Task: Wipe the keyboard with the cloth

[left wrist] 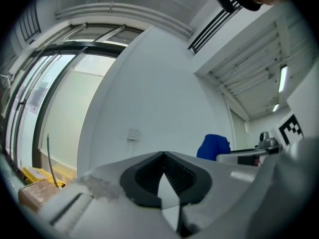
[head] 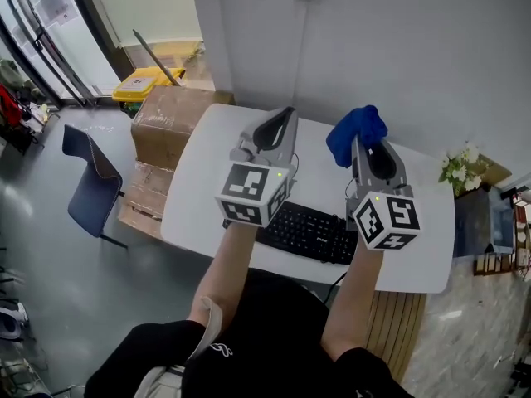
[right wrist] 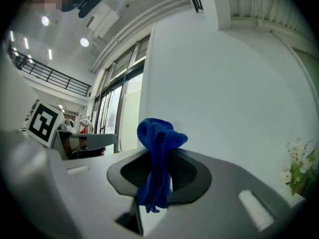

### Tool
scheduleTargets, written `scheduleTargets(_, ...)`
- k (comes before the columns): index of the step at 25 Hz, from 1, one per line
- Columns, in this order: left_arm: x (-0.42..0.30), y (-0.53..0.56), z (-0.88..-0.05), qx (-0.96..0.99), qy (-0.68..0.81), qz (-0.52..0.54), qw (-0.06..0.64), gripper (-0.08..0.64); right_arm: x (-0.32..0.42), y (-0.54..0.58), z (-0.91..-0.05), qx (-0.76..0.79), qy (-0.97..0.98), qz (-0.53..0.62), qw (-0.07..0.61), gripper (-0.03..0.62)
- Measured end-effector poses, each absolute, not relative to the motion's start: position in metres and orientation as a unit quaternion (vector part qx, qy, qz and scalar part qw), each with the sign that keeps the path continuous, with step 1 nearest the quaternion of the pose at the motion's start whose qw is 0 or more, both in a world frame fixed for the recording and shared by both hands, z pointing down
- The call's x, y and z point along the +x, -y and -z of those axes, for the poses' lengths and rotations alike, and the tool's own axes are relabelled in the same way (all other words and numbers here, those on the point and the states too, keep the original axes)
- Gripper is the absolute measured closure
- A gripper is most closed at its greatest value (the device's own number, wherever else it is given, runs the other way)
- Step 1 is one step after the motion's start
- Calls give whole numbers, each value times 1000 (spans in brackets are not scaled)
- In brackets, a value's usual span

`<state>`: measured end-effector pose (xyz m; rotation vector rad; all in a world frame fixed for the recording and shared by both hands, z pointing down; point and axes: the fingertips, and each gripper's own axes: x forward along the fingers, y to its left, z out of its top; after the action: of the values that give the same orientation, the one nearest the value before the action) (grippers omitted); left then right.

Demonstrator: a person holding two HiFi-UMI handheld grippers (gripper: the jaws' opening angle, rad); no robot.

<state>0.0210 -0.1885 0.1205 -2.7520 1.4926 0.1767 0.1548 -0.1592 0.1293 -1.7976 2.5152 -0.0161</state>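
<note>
1. The left gripper (head: pixel 278 123) is closed on nothing, its jaw tips meeting. The right gripper (head: pixel 363 149) is clamped on the cloth (head: pixel 357 133). Both are held up in the air side by side, tilted up towards the wall.
2. The blue cloth is bunched above the right jaws, with a loose tail hanging down between them.
3. The keyboard (head: pixel 303 229) lies below and behind both grippers, under the person's wrists, well clear of the cloth.
4. It sits on a white table (head: pixel 207 164) that runs on beneath and ahead of the grippers.
5. Cardboard boxes (head: pixel 170 118) stand off to the left of the left gripper, beside the table.
6. My read: the cloth is in hand, so pick-up is done. The wiping itself looks not yet started, and the right gripper has to come down and back to the keys.
</note>
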Motion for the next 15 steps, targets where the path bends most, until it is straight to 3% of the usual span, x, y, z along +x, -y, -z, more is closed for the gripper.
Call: scheduleTargets(15,13,199,-134,-894,-445,-55,-7,561,132,171,-131,-599,-801,-9,3,499)
